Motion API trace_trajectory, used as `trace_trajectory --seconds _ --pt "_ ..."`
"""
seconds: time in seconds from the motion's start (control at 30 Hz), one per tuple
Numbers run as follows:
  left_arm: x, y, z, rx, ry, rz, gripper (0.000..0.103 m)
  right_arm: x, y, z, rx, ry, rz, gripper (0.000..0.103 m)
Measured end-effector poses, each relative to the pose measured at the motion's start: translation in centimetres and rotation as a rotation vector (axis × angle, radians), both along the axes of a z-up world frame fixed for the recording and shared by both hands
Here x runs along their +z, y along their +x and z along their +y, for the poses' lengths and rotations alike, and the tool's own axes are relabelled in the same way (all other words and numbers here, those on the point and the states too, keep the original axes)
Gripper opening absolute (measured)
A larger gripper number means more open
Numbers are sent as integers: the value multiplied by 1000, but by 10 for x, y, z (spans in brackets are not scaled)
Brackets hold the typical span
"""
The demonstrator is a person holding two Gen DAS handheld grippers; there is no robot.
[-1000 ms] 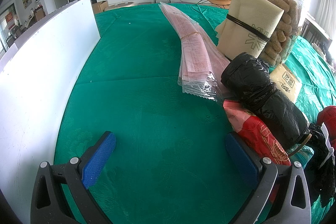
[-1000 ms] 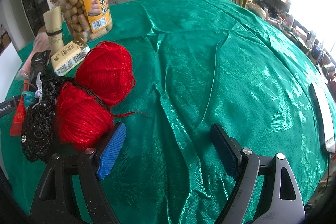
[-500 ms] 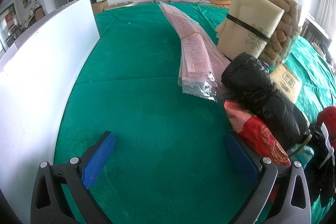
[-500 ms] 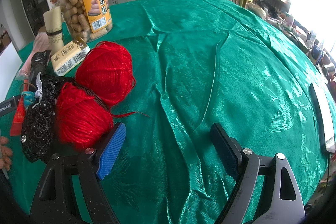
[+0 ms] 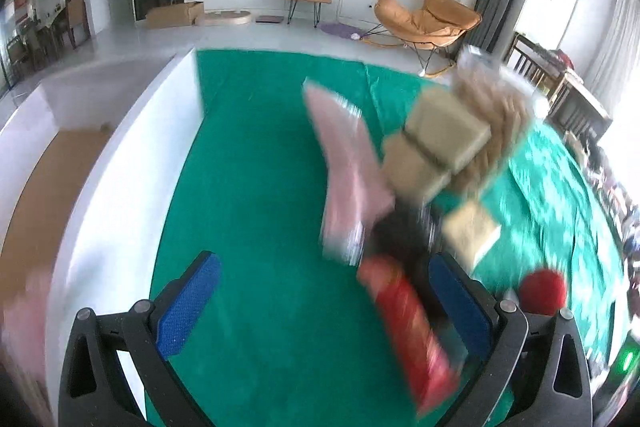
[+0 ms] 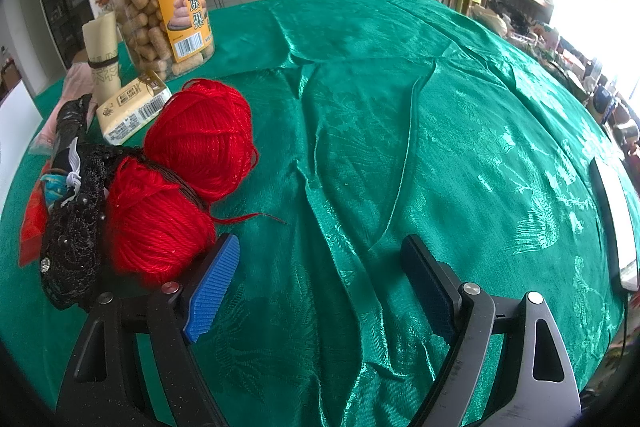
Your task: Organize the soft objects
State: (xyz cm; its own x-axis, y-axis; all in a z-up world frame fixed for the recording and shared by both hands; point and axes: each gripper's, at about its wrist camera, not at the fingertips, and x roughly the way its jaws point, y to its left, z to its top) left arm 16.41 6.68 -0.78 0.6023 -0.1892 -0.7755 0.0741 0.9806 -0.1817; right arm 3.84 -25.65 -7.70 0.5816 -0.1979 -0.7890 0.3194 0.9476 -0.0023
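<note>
Two red yarn balls lie on the green tablecloth, one behind the other, with a black lace piece against the nearer one. My right gripper stands open just right of the near ball, nothing between its fingers. The left wrist view is blurred: my left gripper is open above the cloth. A red packet and a black bag roll lie by its right finger. One red yarn ball shows at the right.
A clear jar of snacks, a beige banded roll, a small cream packet and a pink plastic sleeve lie along the cloth. A white box wall stands at the left. A flat white-edged object lies at the right.
The left gripper has risen and tilted, so its view now looks down on the table from higher up and is blurred. The right gripper has not moved.
</note>
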Motion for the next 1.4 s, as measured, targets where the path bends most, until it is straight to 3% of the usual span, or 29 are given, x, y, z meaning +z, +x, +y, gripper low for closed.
trace_trajectory --seconds 0.13,0.23,0.3,0.37,0.5,0.63,0.87,1.03,1.2,1.3,1.4 --pt "-30 86 -17 -66 57 138 102 0 0 0 0 1 0 86" --pt "-53 121 -19 -86 79 182 91 0 0 0 0 0 0 86" --pt "-59 132 -15 -85 34 188 73 0 0 0 0 0 0 86" --pt "-63 135 -13 -97 -13 194 20 0 0 0 0 0 0 86" --pt "-50 115 -5 -110 -1 126 18 0 0 0 2 1 1 86" --pt "-27 76 21 -96 -66 114 18 0 0 0 3 1 1 86" --pt "5 -14 56 -137 -150 157 19 0 0 0 4 1 1 86" --pt "-2 -72 60 -180 -179 201 19 0 0 0 6 2 -1 86" --pt "-28 -106 51 -216 -171 243 19 0 0 0 5 2 -1 86" --pt "-41 -119 53 -171 -83 216 25 0 0 0 5 2 0 86" --pt "-49 -118 62 -98 -19 206 56 0 0 0 6 2 -1 86"
